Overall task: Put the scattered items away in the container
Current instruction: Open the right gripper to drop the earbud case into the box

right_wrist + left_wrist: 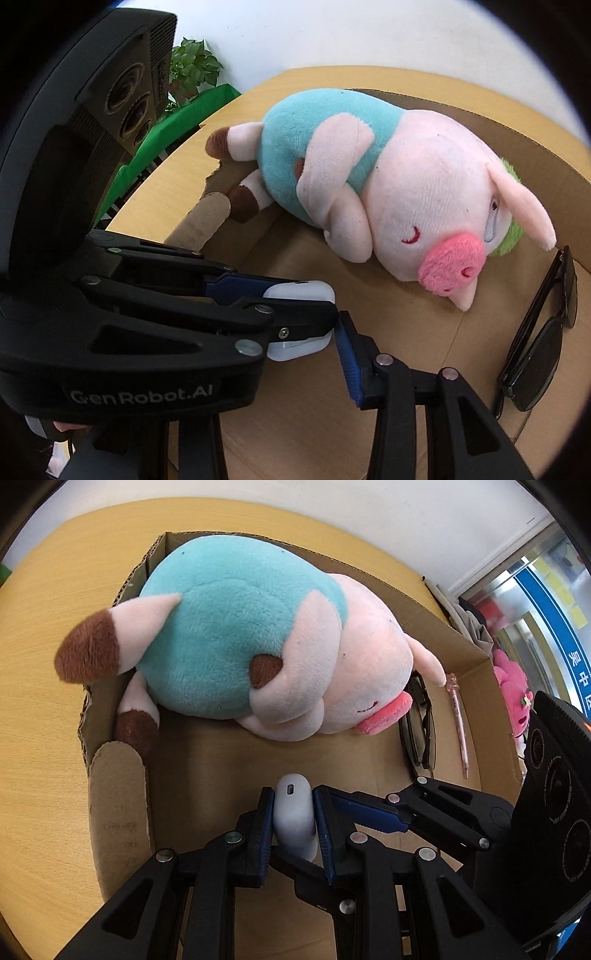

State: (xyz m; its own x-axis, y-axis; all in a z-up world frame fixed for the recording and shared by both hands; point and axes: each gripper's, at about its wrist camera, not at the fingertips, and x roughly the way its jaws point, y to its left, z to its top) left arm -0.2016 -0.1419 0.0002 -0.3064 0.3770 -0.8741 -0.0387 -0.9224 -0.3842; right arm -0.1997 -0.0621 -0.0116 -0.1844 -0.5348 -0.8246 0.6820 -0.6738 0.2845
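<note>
White plastic case [293,812] sat clamped in the narrowly parted left gripper [294,825] above the cardboard box [476,672]; only the left view showed the pink pen [458,716], while the right gripper's [338,325] jaws stayed unreadable.

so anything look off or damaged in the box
The cardboard box has a torn, ragged left wall. The plush pig overfills it, one brown-tipped foot hanging over that wall. Sunglasses and pen lie flat.
</note>
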